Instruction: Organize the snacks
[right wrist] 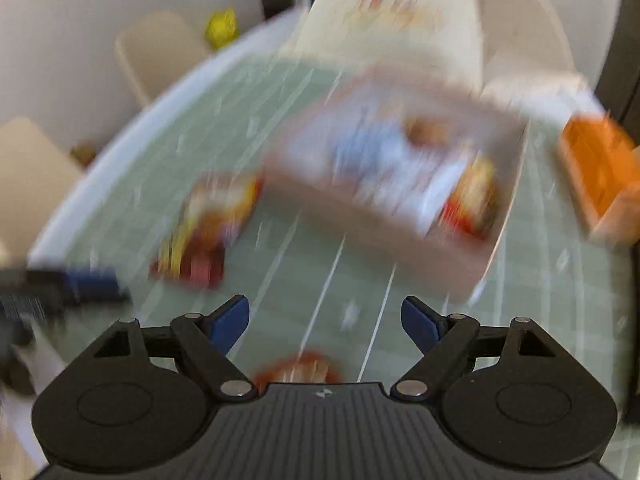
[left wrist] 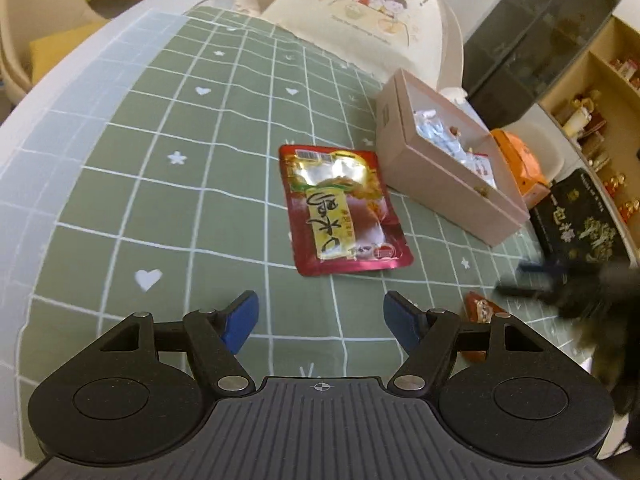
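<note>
A red snack pouch [left wrist: 344, 210] with a yellow label lies flat on the green grid tablecloth [left wrist: 160, 184]. Right of it stands an open pink box [left wrist: 448, 184] with several wrapped snacks inside. My left gripper [left wrist: 320, 320] is open and empty, above the cloth just short of the pouch. A small brown-red snack [left wrist: 478, 312] lies beside its right finger. The right wrist view is motion-blurred: my right gripper [right wrist: 325, 322] is open and empty, facing the pink box [right wrist: 360, 220], with the red pouch [right wrist: 204, 232] to the left and a small red snack [right wrist: 298, 370] just below it.
A black box [left wrist: 580, 220] and an orange pack [left wrist: 520, 164] lie right of the pink box. A chair with a printed cushion [left wrist: 368, 16] stands behind the table. Shelves [left wrist: 592, 92] are at far right. The right gripper shows blurred in the left view [left wrist: 560, 280].
</note>
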A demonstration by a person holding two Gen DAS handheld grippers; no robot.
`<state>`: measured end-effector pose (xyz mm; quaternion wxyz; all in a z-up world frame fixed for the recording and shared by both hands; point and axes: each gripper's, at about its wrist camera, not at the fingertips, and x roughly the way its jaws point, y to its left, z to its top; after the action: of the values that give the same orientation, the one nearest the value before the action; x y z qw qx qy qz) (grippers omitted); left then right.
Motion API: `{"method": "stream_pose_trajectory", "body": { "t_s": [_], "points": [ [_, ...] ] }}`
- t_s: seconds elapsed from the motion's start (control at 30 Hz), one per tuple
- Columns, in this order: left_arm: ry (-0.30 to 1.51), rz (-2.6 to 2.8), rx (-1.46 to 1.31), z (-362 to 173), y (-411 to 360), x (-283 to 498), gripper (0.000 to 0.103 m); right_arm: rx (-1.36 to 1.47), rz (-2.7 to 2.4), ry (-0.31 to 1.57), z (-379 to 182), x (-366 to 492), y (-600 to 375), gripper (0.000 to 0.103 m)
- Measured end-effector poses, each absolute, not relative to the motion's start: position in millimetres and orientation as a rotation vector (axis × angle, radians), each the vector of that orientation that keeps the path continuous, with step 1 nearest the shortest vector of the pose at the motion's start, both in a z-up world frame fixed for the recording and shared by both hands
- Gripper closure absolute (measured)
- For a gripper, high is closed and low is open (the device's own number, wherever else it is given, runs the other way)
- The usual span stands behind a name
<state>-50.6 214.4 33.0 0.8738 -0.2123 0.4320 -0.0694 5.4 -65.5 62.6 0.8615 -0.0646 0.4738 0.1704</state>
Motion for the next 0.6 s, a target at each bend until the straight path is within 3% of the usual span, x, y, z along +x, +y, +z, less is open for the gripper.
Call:
{"method": "stream_pose_trajectory", "body": {
  "t_s": [0.1, 0.17, 0.4, 0.47, 0.53, 0.6],
  "points": [
    [0.890, -0.125, -0.440, 40, 218, -55, 0.028, -0.132, 0.321, 1.052, 34, -10, -66, 0.020],
    [0.883, -0.129, -0.441, 45, 220, -61, 0.028, -0.108, 0.315, 1.074, 20, -18, -67, 0.029],
    [0.883, -0.106, -0.446, 45, 225, -67, 0.028, -0.073, 0.424, 1.045, 21, -46, -26, 0.036],
    [0.884, -0.082, -0.471, 42, 229, -70, 0.035, -0.088, 0.508, 1.040, 22, -47, -1, 0.042],
    [0.867, -0.021, -0.487, 43, 234, -79, 0.039, -0.106, 0.587, 1.024, 27, -45, 16, 0.042],
    [0.857, 0.030, -0.487, 45, 237, -88, 0.039, -0.150, 0.604, 0.956, 40, -37, 30, 0.032]
  ]
}}
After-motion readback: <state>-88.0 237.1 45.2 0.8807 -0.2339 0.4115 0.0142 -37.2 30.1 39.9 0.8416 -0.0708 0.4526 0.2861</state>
